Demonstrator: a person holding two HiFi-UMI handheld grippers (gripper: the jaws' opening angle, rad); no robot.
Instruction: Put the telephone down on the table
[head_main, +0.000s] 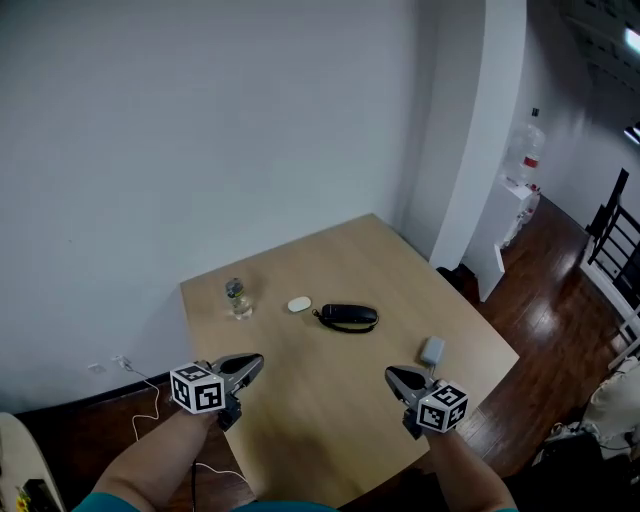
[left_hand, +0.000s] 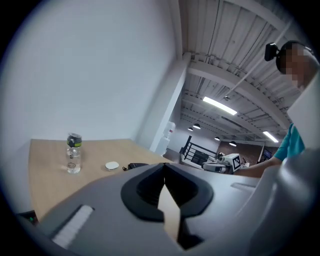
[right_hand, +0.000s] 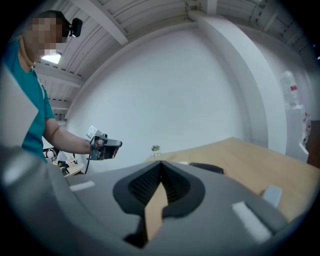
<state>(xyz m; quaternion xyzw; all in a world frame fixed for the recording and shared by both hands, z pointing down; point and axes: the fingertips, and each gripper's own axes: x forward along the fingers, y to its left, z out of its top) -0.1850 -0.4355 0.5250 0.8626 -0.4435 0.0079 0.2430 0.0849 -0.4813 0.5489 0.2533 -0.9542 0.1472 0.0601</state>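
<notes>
Left claw (head_main: 255, 362) shows at the lower left of the head view, its jaws closed tip to tip on nothing. The right claw (head_main: 393, 375), at the lower right, is likewise closed and empty. Both tips hang over the near part of the wooden bench (head_main: 330, 430), which fills the middle of the frame. The black telephone (head_main: 348, 316) lies flat near the bench's centre, well apart from both claws. A clear water bottle (head_main: 237, 298) stands upright toward the bench's left edge. A small grey block (head_main: 432, 350) lies near the right edge, just above the right claw. A small white oval object (head_main: 299, 304) lies between bottle and telephone, just beside the telephone.
</notes>
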